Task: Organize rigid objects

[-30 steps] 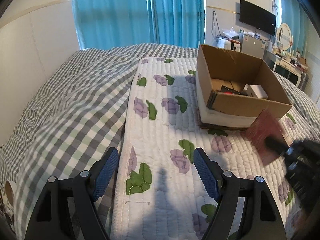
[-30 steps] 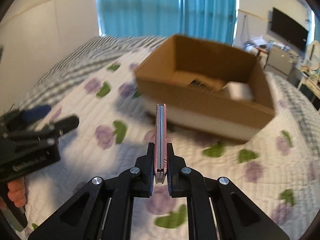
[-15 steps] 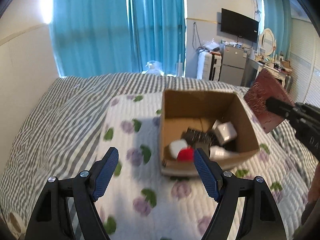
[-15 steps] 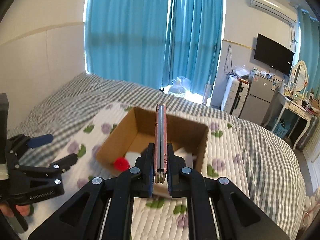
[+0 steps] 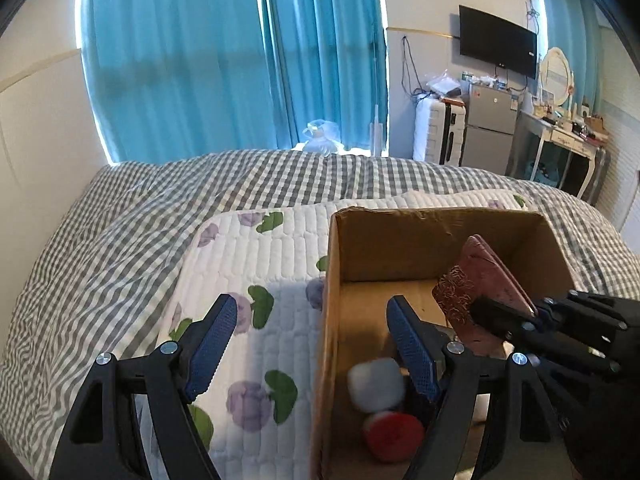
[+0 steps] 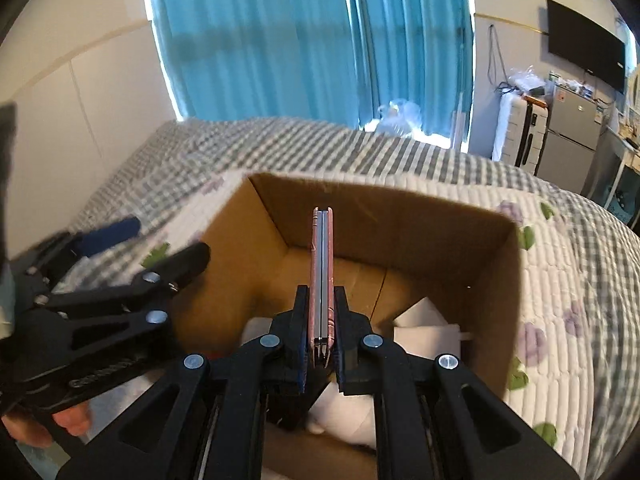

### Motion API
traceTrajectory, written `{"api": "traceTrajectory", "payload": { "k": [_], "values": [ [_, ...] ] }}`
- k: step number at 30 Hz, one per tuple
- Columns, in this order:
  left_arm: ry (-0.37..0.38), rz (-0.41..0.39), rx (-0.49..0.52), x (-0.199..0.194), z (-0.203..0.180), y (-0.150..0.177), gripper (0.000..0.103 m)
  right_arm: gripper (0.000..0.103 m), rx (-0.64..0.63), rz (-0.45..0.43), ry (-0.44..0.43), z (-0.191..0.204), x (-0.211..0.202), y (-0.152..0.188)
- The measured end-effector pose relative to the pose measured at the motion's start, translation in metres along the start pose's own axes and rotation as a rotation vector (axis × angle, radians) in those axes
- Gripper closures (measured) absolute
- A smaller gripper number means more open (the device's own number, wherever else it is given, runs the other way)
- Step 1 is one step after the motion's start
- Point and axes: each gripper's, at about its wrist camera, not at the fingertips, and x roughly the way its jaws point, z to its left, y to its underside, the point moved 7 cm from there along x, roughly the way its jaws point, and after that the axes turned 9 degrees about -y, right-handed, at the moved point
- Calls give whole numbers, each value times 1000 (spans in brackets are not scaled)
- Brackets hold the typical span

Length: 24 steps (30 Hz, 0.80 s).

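Observation:
My right gripper (image 6: 321, 300) is shut on a thin pink-red notebook (image 6: 321, 264), held edge-on inside the open cardboard box (image 6: 496, 280). In the left wrist view the notebook (image 5: 480, 280) shows its patterned cover, held by the right gripper (image 5: 504, 316) low in the box (image 5: 384, 240). My left gripper (image 5: 312, 344) is open and empty, straddling the box's left wall. A white ball (image 5: 374, 384) and a red ball (image 5: 394, 436) lie in the box, with white items (image 6: 428, 328) at its right.
The box sits on a white floral quilt (image 5: 248, 264) over a grey checked bedspread (image 5: 100, 248). Blue curtains (image 5: 240, 60) hang behind. A suitcase (image 5: 438, 132), small fridge (image 5: 492, 128) and dressing table (image 5: 568, 140) stand at the far right.
Both grippers have moved down and closer to the box. The notebook has gone from above the box's right rim to down inside it. The left gripper now straddles the left wall.

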Motion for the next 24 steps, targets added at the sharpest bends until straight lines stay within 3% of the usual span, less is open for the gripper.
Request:
{"api": "traceTrajectory", "payload": {
  "k": [5, 7, 11, 17, 24],
  "values": [
    [30, 25, 13, 9, -3, 5, 23, 90, 8, -14, 81, -18, 14, -10],
    [29, 24, 16, 5, -4, 6, 23, 76, -2, -25, 138, -26, 8, -16],
    [37, 19, 13, -12, -4, 5, 23, 76, -11, -51, 191, -31, -17, -19],
    [62, -62, 12, -81, -1, -15, 23, 76, -37, -82, 262, -12, -85, -26],
    [91, -237, -23, -190, 23, -47, 23, 76, -118, -164, 349, 41, -196, -38]
  ]
}}
